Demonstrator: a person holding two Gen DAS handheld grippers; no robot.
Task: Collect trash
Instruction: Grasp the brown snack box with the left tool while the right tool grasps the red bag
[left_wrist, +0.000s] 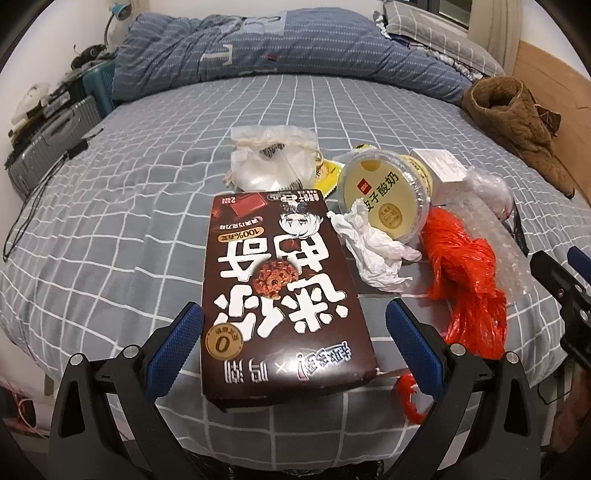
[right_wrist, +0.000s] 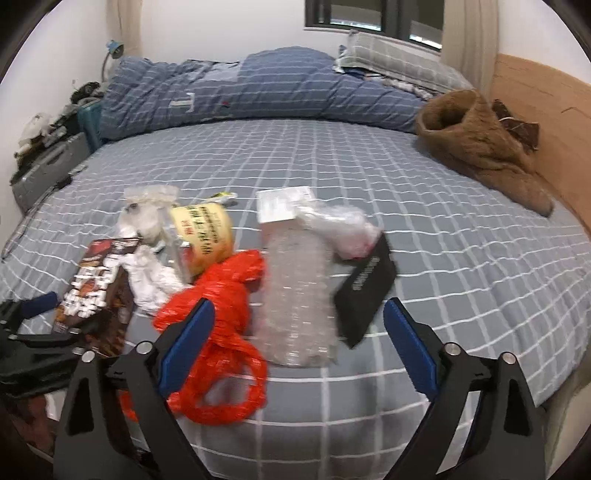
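Trash lies on a grey checked bed (left_wrist: 110, 221). A brown cookie box (left_wrist: 280, 288) lies flat between the open fingers of my left gripper (left_wrist: 295, 347), which is not shut on it. Beside it are crumpled white tissue (left_wrist: 373, 251), a yellow yogurt tub (left_wrist: 388, 195) on its side, an orange plastic bag (left_wrist: 465, 280) and a clear bag (left_wrist: 273, 158). In the right wrist view my right gripper (right_wrist: 299, 347) is open and empty over the orange bag (right_wrist: 221, 325), bubble wrap (right_wrist: 295, 295) and a black card (right_wrist: 365, 291). The cookie box (right_wrist: 96, 291) shows at left.
A rolled blue quilt (left_wrist: 295, 48) lies at the far end of the bed. A brown fleece garment (right_wrist: 484, 144) lies at the right by a wooden wall panel (right_wrist: 546, 110). A suitcase (left_wrist: 51, 144) and clutter stand left of the bed. A small white box (right_wrist: 280, 203) sits behind the bubble wrap.
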